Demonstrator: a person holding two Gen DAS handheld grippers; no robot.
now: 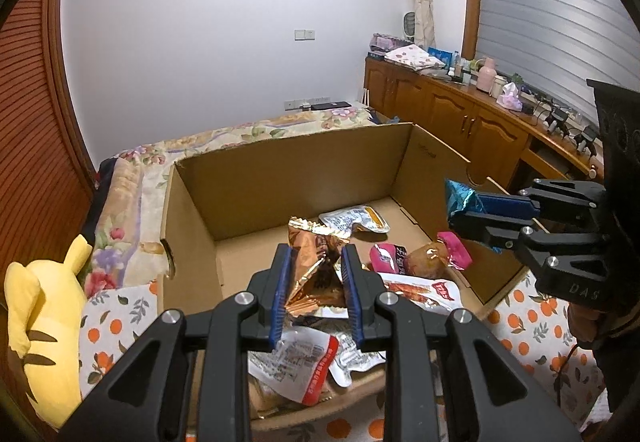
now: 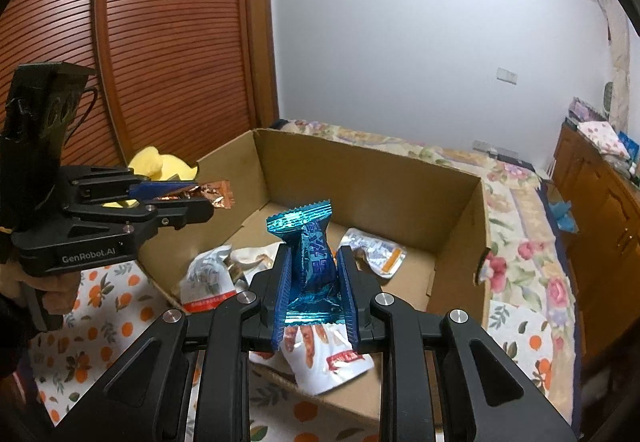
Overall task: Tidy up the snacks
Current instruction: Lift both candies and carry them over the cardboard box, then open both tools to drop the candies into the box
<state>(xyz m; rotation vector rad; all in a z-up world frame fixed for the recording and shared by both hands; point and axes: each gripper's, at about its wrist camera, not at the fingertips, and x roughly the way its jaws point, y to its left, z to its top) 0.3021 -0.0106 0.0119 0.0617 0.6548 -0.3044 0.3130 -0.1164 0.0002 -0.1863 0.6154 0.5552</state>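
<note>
Left claw (image 1: 316, 282) clamping copper packet (image 1: 316, 266), right claw (image 2: 314, 294) clamping blue candy (image 2: 314, 258), above box (image 1: 280, 178).

A yellow plush toy (image 1: 44, 326) (striped) lies beside floral bedding (image 1: 248, 130).

Soft, even indoor light filled both views, casting only faint shadows inside the cardboard box (image 1: 280, 178). Foil wrappers caught small glints. Fisheye distortion bent the wardrobe (image 2: 168, 34) and walls, with dark vignetting in the corners. Focus stayed mostly sharp.
</note>
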